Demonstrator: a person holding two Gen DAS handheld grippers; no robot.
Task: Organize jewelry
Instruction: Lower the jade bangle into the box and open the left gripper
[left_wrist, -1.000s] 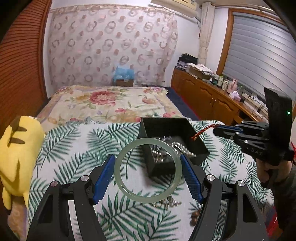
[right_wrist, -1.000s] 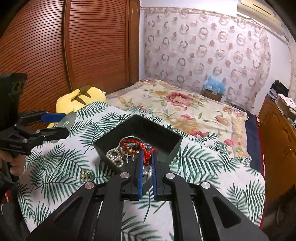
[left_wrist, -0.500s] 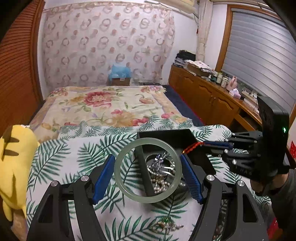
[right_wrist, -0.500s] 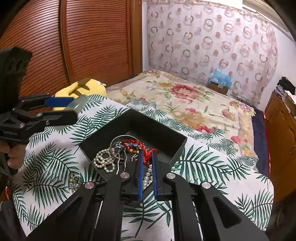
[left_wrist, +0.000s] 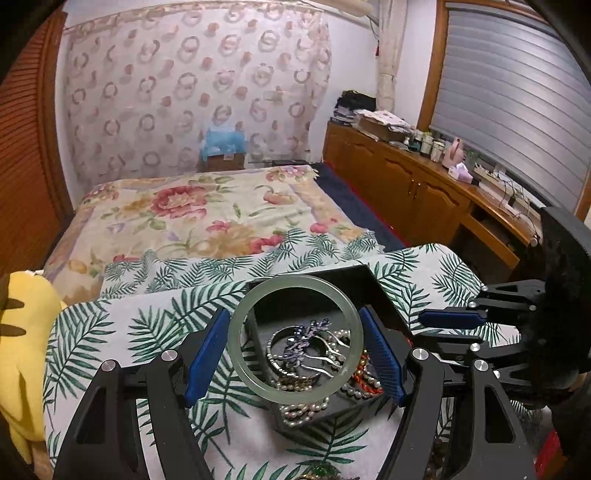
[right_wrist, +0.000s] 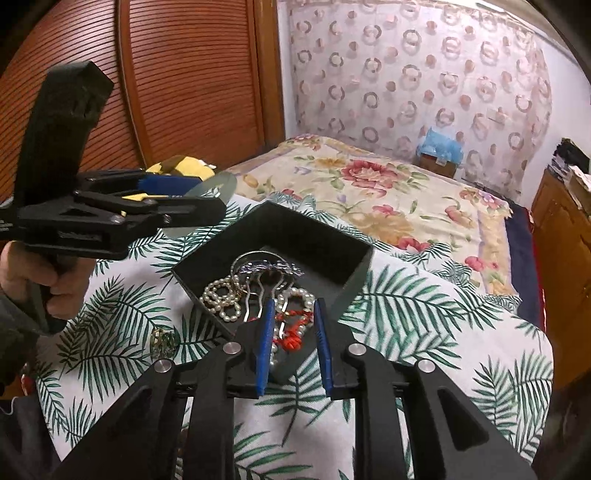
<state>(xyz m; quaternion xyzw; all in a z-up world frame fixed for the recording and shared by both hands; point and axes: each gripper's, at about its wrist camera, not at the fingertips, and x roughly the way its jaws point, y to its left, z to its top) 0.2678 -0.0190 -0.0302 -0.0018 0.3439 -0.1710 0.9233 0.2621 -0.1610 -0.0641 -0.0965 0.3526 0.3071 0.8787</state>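
Observation:
My left gripper (left_wrist: 295, 350) is shut on a pale green jade bangle (left_wrist: 238, 354) and holds it in the air just above the black jewelry box (left_wrist: 354, 275). The box (right_wrist: 314, 236) holds pearl strands (right_wrist: 221, 299), a silver bangle, a hair comb (right_wrist: 271, 269) and a red cord bracelet (right_wrist: 291, 334). My right gripper (right_wrist: 293, 332) is open over the near corner of the box, with the red cord bracelet lying loose in the box between its fingers. The left gripper (right_wrist: 207, 199) with the bangle shows in the right wrist view too.
The box sits on a palm-leaf cloth (right_wrist: 424, 306) over a table in front of a floral bed (left_wrist: 207, 210). A small ornament (right_wrist: 162, 341) lies on the cloth left of the box. A yellow plush toy (left_wrist: 22, 332) sits at the left. Wooden cabinets (left_wrist: 406, 184) run along the right.
My right gripper opened and let the red cord bracelet fall into the box. My left gripper carried the jade bangle forward until it hung over the box.

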